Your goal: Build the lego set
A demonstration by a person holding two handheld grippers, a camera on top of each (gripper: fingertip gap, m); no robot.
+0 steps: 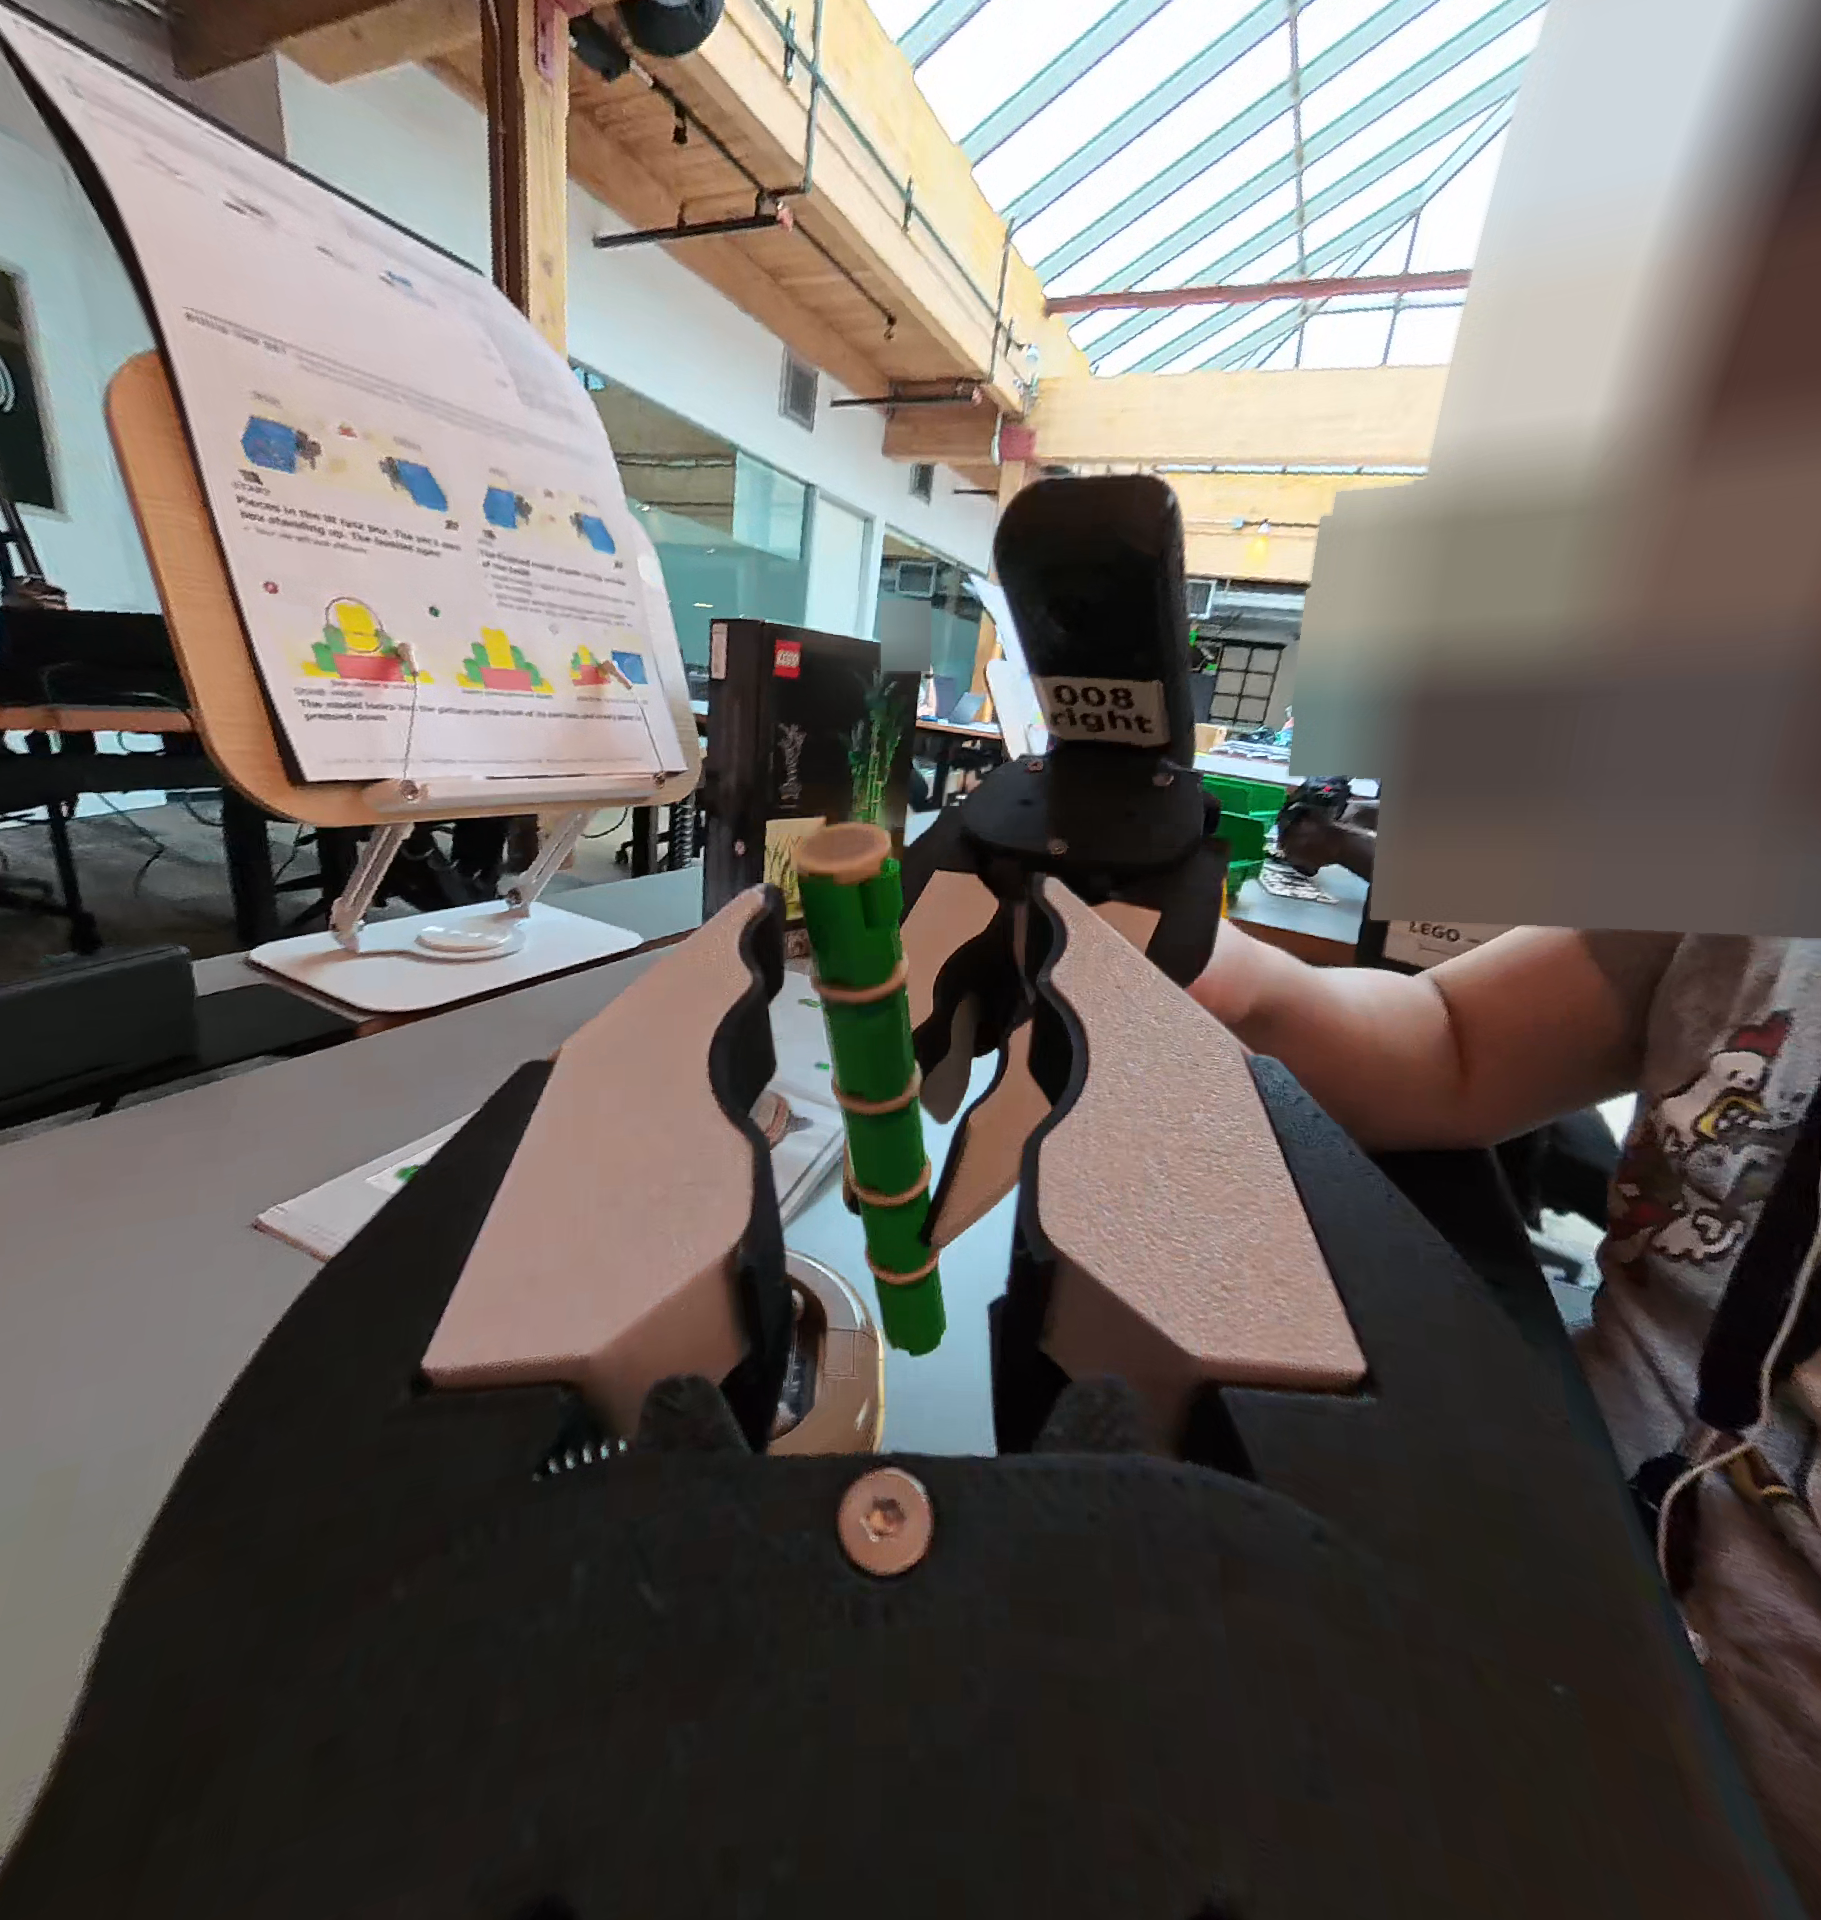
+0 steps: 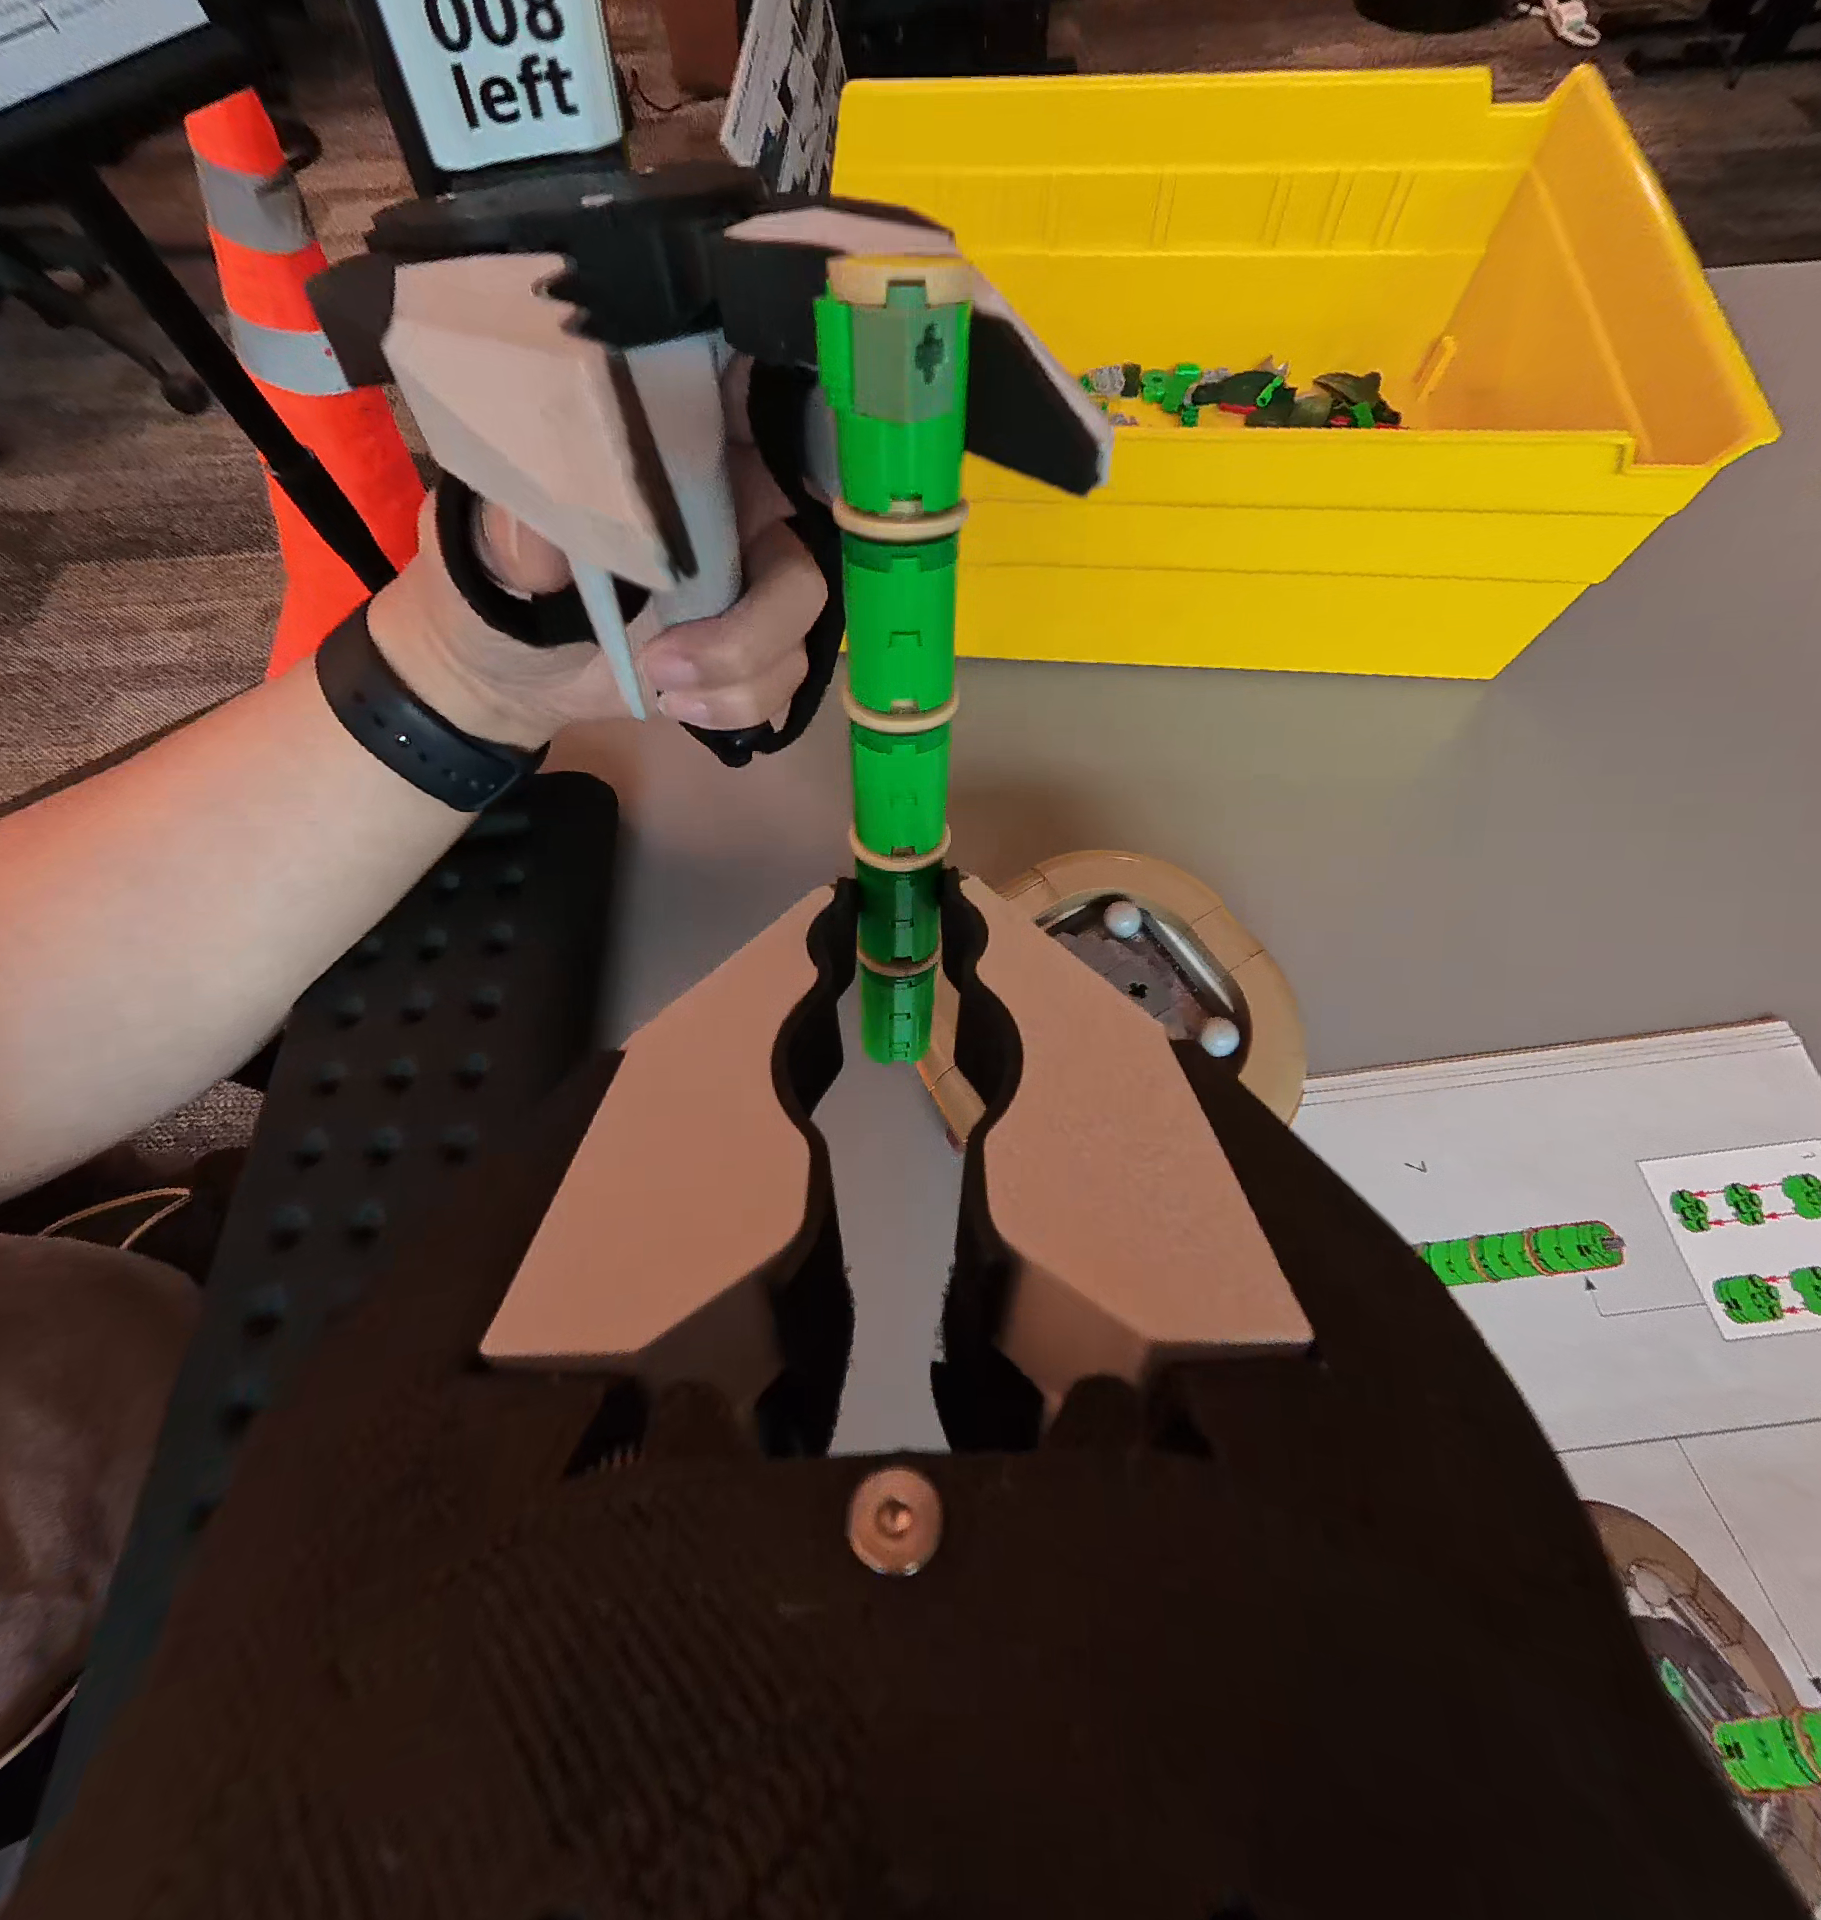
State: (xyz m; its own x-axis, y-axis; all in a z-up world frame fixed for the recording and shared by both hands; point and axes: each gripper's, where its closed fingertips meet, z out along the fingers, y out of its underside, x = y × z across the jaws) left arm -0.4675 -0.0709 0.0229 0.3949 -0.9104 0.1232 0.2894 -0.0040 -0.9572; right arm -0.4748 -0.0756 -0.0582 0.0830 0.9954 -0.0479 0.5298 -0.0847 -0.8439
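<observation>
The green stalk [image 2: 898, 665], a column of green cylinders separated by tan rings, is held upright above the grey table [image 2: 1301, 790]. The right gripper [image 2: 893, 940] pinches it near the lower end, both tan fingers pressed against the green section second from the bottom. The left gripper [image 1: 911, 971] is spread: its fingers stand apart on either side of the stalk's upper half, and whether either one touches the stalk cannot be told.

Containers:
- Yellow bin [image 2: 1249, 561]: stands on the table behind the stalk. It holds a small heap of loose pieces [image 2: 1249, 395], mostly green and dark green, lying along the back of its floor.
- Round tan base [image 2: 1145, 977]: sits on the table just behind the right gripper's fingers. Its recess shows dark parts and two white balls [image 2: 1220, 1036].

An open instruction booklet [image 2: 1571, 1247] lies flat to the right of the base. A dark product box [image 1: 781, 748] stands upright behind the stalk, beside a page stand [image 1: 397, 582].
</observation>
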